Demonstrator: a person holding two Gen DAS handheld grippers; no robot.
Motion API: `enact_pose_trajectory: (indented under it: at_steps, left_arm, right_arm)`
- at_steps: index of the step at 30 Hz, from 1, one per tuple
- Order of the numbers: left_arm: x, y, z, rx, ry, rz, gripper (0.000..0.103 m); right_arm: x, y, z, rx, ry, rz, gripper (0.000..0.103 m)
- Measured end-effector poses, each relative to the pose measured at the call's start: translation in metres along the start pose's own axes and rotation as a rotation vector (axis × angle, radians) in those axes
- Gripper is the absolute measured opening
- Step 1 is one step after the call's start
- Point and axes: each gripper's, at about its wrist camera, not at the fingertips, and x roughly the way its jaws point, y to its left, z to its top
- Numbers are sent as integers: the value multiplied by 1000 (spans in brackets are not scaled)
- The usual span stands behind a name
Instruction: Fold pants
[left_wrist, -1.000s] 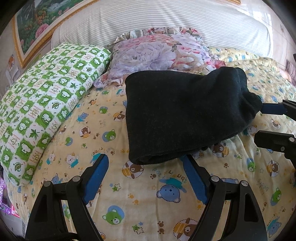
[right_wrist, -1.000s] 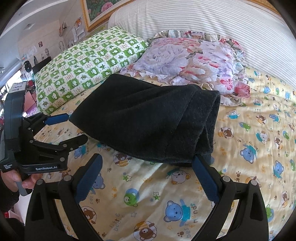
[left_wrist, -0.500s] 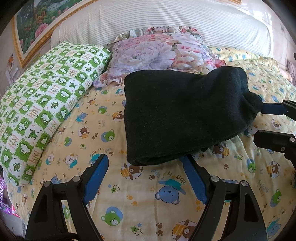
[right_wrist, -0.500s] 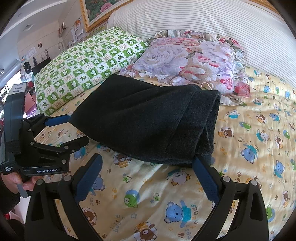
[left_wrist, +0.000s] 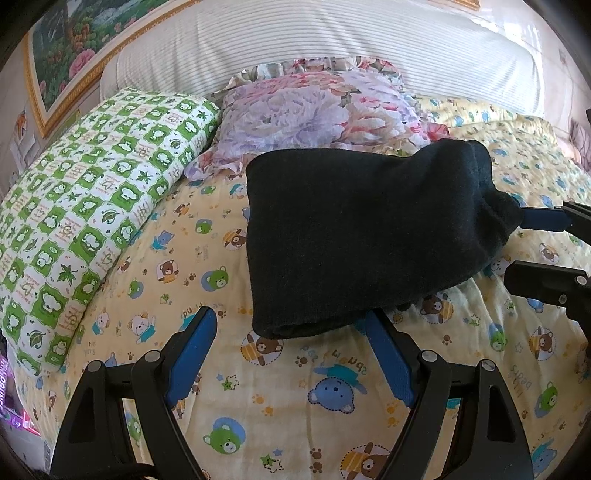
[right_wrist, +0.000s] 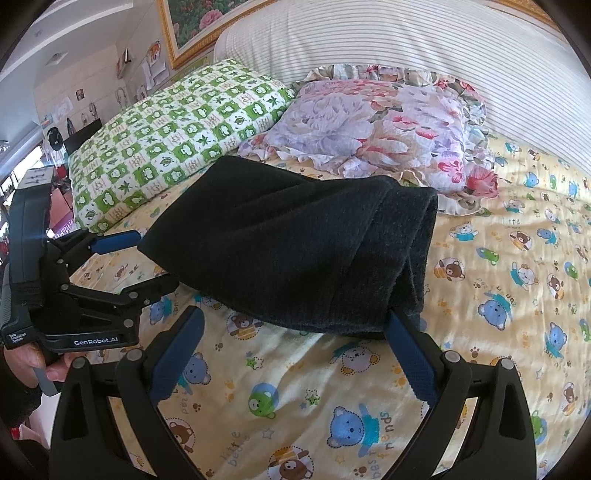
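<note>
The black pants lie folded in a thick rectangle on the bed, long axis running side to side below the pillows, bunched end toward the right gripper. Both it and the left gripper hold their jaws wide, empty, at the pants' near edge.

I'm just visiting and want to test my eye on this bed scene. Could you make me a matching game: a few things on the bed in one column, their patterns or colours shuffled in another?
Things:
1. pants
2. left pillow
3. middle pillow
4. bedsheet

Looks:
A. yellow with cartoon bears
B. plain black, folded
C. green and white checks
D. pink and lilac flowers

Pairs: 1-B, 2-C, 3-D, 4-A
</note>
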Motion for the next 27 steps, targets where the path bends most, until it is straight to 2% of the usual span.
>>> enact_pose_trajectory:
  at_steps: [13,27]
  left_arm:
    - [2,2,2,-13,-4,-11,83]
    - [-2,1,7,-3,-13,9,83]
  right_arm:
    - [-3,-3,1,10,-14,-8,98]
    - [-4,0,7,7,-25,-6,98]
